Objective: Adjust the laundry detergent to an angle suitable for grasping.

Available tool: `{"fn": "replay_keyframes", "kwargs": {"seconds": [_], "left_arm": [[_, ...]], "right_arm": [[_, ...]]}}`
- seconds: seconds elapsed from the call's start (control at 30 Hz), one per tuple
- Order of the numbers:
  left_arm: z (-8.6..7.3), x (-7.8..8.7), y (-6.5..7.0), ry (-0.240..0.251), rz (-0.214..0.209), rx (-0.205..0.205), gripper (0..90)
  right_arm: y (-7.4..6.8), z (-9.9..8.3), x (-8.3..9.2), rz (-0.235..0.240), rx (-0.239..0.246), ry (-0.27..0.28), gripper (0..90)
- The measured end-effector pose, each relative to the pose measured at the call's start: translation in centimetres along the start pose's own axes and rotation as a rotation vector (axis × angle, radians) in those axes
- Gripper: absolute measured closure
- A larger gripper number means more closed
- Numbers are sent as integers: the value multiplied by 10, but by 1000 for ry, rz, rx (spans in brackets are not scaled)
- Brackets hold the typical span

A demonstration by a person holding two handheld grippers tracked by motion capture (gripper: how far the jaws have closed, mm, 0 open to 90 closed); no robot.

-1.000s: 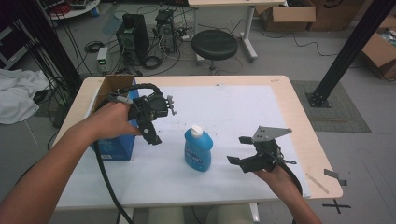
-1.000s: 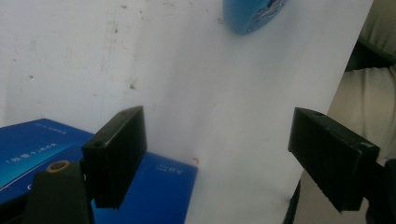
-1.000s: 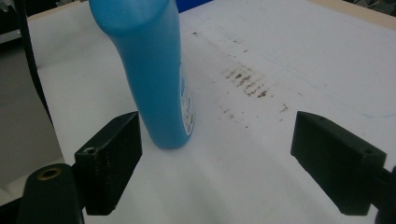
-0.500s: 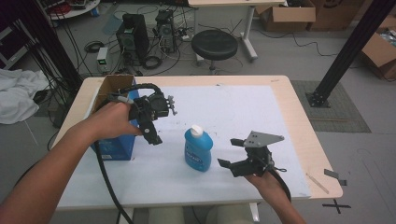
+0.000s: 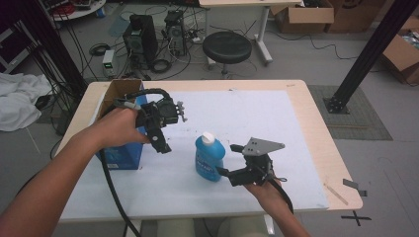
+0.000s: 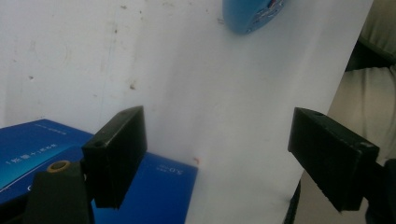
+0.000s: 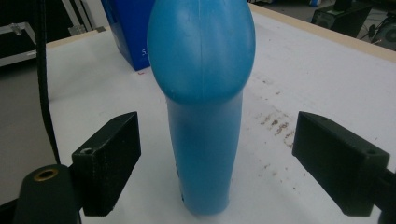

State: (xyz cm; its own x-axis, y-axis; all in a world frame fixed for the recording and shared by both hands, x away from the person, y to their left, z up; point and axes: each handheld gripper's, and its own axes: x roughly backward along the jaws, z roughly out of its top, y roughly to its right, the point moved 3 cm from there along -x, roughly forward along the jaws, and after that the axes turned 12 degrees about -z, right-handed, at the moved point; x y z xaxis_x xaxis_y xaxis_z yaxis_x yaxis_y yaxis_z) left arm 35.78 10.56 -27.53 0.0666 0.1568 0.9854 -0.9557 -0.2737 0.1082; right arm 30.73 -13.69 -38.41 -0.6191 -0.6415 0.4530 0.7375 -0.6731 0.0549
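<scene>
Nearest us, our right gripper point(image 5: 228, 173) sits wide open with the blue bottle point(image 5: 209, 159) upright between its jaws, mid-table on the white sheet point(image 5: 257, 118). We judge a grasp is next: close squarely. Farther off, our left gripper point(image 5: 160, 140) hangs open, empty, beside the blue box point(image 5: 121, 155).

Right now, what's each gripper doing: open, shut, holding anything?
Left gripper: open, holding nothing, above the blue box.
Right gripper: open, jaws either side of the blue bottle, not touching it.
</scene>
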Motion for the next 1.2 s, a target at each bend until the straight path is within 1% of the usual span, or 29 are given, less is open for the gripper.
{"fn": "replay_keyframes", "kwargs": {"seconds": [0.13, 0.27, 0.3, 0.37, 0.63, 0.77, 0.8, 1.1, 1.2], "left_arm": [[0, 0, 0, 6, -2, 1, 202], [-1, 1, 0, 6, -2, -1, 203], [-1, 1, 0, 6, -1, -1, 203], [-1, 0, 0, 10, -1, 5, 202], [0, 0, -1, 2, -3, -3, 202], [0, 0, -1, 8, -3, 3, 202], [-1, 0, -1, 2, -3, 0, 203], [-2, 0, -1, 10, -2, 3, 203], [-2, 0, -1, 2, -2, 1, 203]], "right_arm": [[-2, 4, -5, -2, 10, 1, 151], [-3, 5, -11, 0, 6, 1, 151], [-3, 6, -12, 0, 12, -1, 151], [-5, 6, -15, 1, 10, -6, 151], [-10, 11, -29, -3, 18, -6, 151], [-12, 12, -35, -11, 8, -2, 151], [-12, 12, -36, -15, 4, 3, 151], [-16, 11, -45, -34, -2, 0, 156], [-16, 10, -46, -36, -10, 2, 167]]}}
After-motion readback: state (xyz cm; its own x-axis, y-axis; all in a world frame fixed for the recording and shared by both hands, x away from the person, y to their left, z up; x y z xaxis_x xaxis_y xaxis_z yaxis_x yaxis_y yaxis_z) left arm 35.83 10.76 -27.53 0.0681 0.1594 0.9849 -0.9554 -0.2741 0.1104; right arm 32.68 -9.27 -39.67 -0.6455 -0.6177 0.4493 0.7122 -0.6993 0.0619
